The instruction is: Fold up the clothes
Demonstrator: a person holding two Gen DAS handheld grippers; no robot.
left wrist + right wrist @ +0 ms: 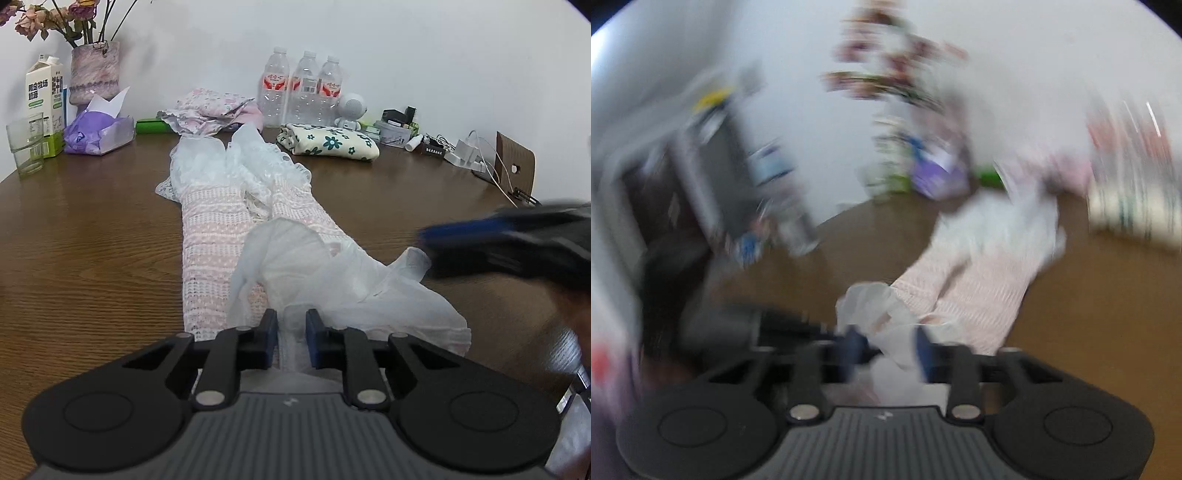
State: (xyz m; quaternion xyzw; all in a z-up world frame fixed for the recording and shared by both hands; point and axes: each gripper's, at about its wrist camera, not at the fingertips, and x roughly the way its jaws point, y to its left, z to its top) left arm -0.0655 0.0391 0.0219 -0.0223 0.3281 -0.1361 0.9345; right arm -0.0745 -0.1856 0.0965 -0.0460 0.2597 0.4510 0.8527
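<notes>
Sheer white ruffle fabric [295, 332] runs up between the blue-padded tips of the left gripper [291, 341], nearest the lens in the left wrist view. Its jaws stand a narrow gap apart with the cloth in that gap; whether the pads actually press on it cannot be told. This gripper points forward and downward along the garment.

That ruffle belongs to the pink-and-white knit garment [214, 236], which lies lengthwise on the brown wooden table [81, 229], stretching away from the left gripper toward the wall, with more lace and sheer trim bunched at its far end.

To the right of the garment's near end the right gripper [517, 240] comes in from the side as a blurred dark shape with a blue tip, just beside a loose flap of the ruffle. In its own view, heavily smeared, the right gripper [886, 354] has its jaws parted — white fabric sits between the blue pads without being clamped.

Beyond the garment's far end lies a crumpled pink floral cloth [210, 110]; to the right of that sits a folded cream cloth with green flowers [328, 142], and behind it three clear water bottles [303, 88]. Left of the garment's far end stand a purple tissue pack [99, 131], a vase of dried flowers [94, 70], a milk carton [44, 99] and a drinking glass [26, 144].
</notes>
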